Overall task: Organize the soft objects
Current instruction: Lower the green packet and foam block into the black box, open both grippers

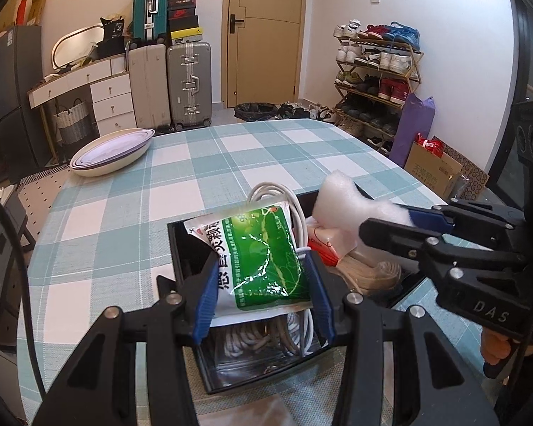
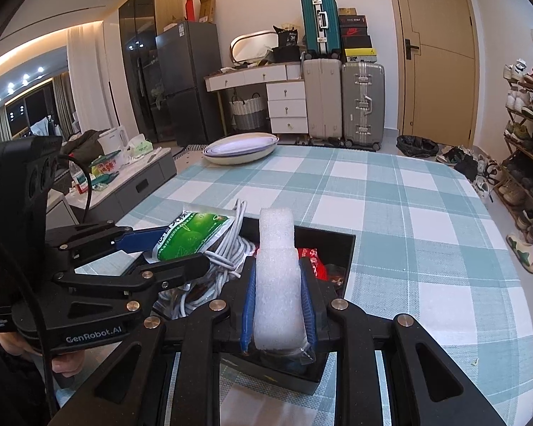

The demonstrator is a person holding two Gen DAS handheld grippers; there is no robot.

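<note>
Green sachet clamped by left gripper; "DAS"-marked right gripper pinches white foam.

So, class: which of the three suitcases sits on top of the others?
The teal suitcase; it stands atop the beige suitcase, beside the silver suitcase, both floor-standing.

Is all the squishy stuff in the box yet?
Partly. White cables and a red packet already lie in the black box. The left gripper holds a green pouch, the right gripper a white foam block, both above the box, unreleased.
</note>
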